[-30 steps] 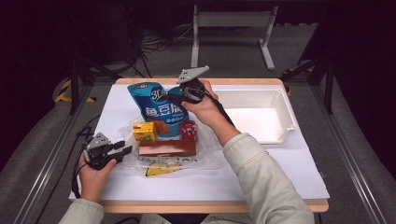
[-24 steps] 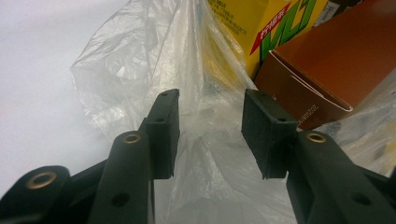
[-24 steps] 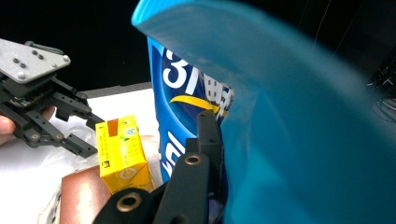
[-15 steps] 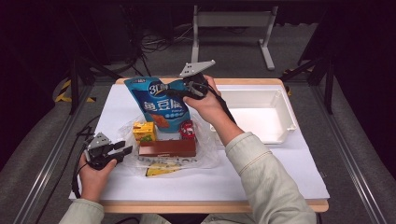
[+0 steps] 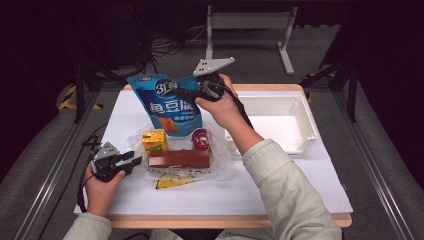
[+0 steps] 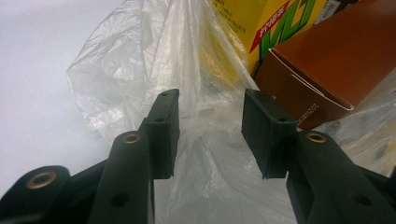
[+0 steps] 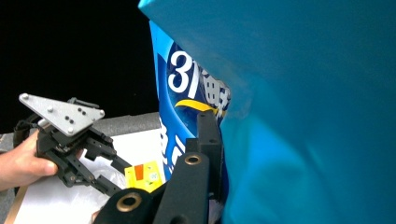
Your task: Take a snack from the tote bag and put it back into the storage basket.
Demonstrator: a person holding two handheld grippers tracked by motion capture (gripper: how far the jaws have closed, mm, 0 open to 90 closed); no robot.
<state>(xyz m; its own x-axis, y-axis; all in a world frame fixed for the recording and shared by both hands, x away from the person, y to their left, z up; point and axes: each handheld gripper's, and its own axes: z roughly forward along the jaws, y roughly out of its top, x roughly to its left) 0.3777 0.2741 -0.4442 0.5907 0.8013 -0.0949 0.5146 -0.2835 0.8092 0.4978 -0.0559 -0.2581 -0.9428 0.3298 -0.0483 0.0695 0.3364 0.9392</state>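
Right hand-held gripper (image 5: 184,93) clenches the blue pouch (image 5: 170,106) above the clear bag (image 5: 220,160); left hand-held gripper (image 5: 134,161) (jaws released) waits beside it.

blue snack bag (image 5: 169,105) front: "31" in white above big white Chinese characters "鱼豆腐"; brown box (image 6: 336,65) flap: small printed digits, illegible; yellow carton (image 6: 275,21): green letters, partly cut off

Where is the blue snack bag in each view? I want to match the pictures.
High view: the blue snack bag hangs upper centre, pinched at its top edge by the right gripper.
Left gripper view: not in it.
Right gripper view: the bag covers the right half, clamped in the jaws.
Shared landmark: the yellow carton, also at lower centre-left in the right gripper view.
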